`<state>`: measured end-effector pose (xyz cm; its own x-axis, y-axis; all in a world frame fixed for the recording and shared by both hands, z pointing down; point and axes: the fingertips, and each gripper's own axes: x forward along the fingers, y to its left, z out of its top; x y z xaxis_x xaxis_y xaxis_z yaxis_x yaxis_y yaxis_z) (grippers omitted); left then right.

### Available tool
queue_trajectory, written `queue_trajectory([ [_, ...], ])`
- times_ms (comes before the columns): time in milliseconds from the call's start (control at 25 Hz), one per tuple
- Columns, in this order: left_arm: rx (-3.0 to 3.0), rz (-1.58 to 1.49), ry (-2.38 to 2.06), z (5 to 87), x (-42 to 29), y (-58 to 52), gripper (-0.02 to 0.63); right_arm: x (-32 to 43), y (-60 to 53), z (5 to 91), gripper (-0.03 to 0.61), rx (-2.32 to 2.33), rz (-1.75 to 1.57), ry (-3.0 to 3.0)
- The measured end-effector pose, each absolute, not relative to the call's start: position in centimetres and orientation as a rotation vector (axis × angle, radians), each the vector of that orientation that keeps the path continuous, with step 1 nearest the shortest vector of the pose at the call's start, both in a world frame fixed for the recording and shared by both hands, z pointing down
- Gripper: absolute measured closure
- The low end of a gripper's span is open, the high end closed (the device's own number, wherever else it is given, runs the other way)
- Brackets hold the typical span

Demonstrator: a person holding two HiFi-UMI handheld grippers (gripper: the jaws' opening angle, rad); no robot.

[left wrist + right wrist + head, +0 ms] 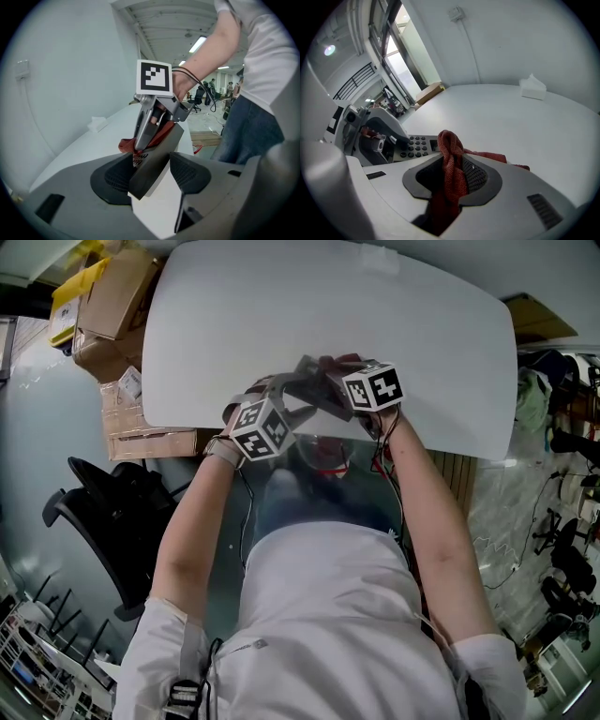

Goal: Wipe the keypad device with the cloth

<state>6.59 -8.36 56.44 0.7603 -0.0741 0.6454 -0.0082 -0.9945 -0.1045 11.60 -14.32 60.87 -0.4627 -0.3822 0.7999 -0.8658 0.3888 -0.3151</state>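
A: Where is the keypad device [156, 163] found?

B: It is held by the left gripper [152, 173]. Its near end is clamped between the fingers, which are closed on its two sides, so the gap between them is filled by the device. It is kept lifted and tilted, and the white tabletop [281, 306] is seen under it.

A: And by what is the cloth [449, 144] carried?

B: It is pinched by the right gripper [453, 178]. The fingers are drawn narrow on the red fabric. One bunched fold is pushed up above them, and the rest is left hanging below.

A: How is the cloth placed against the keypad device?

B: In the left gripper view, the tip of the right gripper is set on the far end of the keypad device, and red fabric is seen between that tip and the key face. In the right gripper view, rows of dark keys [415, 147] are left uncovered just beside the cloth. How firmly the cloth is pressed cannot be told.

A: What else is seen around the keypad device?

B: The marker cube [153, 77] of the right gripper is seen above it. A small white packet [533, 87] is laid on the tabletop well beyond it, near the wall. In the head view, cardboard boxes [117, 296] are stacked to the left of it, off the tabletop, and a black chair [112, 512] is placed nearer to the person, also to the left of it.
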Motion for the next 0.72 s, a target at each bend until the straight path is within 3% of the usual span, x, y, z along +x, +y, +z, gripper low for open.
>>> queue_trajectory([
  [720, -2.826, -1.022, -0.042, 56.7, 6.4, -7.5, 0.374, 8.4, -9.6, 56.7, 0.471, 0.993, 1.078, -2.14],
])
